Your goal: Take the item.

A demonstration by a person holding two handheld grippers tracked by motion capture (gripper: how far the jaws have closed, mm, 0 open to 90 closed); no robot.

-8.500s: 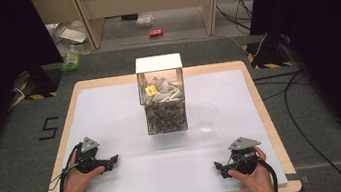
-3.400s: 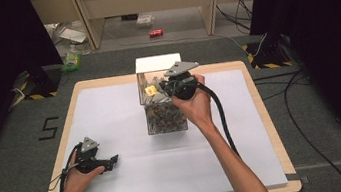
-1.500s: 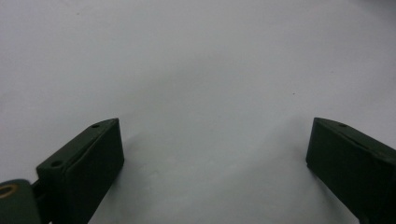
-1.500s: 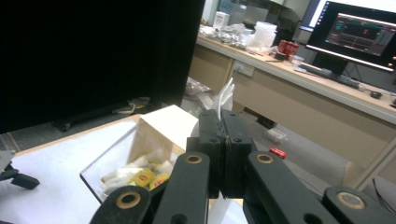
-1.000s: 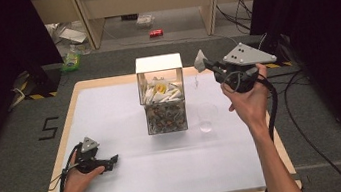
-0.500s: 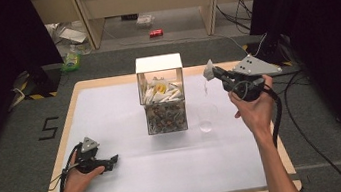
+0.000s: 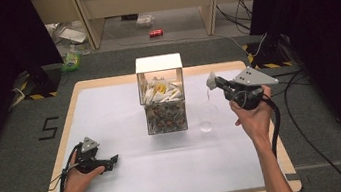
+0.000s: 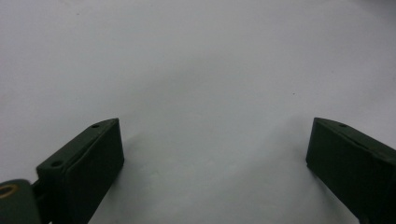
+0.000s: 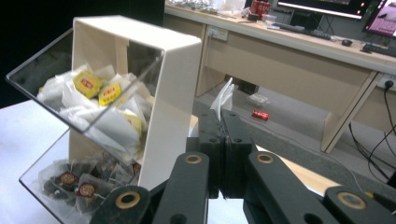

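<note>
Tea bag held in the air beside the clear box

The right hand-held gripper (image 7: 213,81) is lifted above the right half of the surface (image 7: 135,181), its jaws pressed together on a white tea bag (image 9: 224,97). In the right gripper view the bag's paper sticks up just past the closed jaw tips. The high view shows the bag as a small pale scrap at the gripper's tip, to the right of the clear box (image 7: 162,94) and apart from it, with a thin string hanging down from it.

A small clear glass (image 7: 206,121) stands on the surface near the box's right front corner, below the raised gripper.

The box stands at the middle of the surface, toward the far side. It has two levels: the upper one holds white tea bags with yellow tags (image 9: 87,84), the lower one holds darker bags with red and brown tags (image 9: 68,179).

The left hand-held gripper (image 7: 114,159) rests low on the near left part of the surface, held by the left hand (image 7: 76,174). In its own view the jaws are spread wide with only bare white surface between them
</note>
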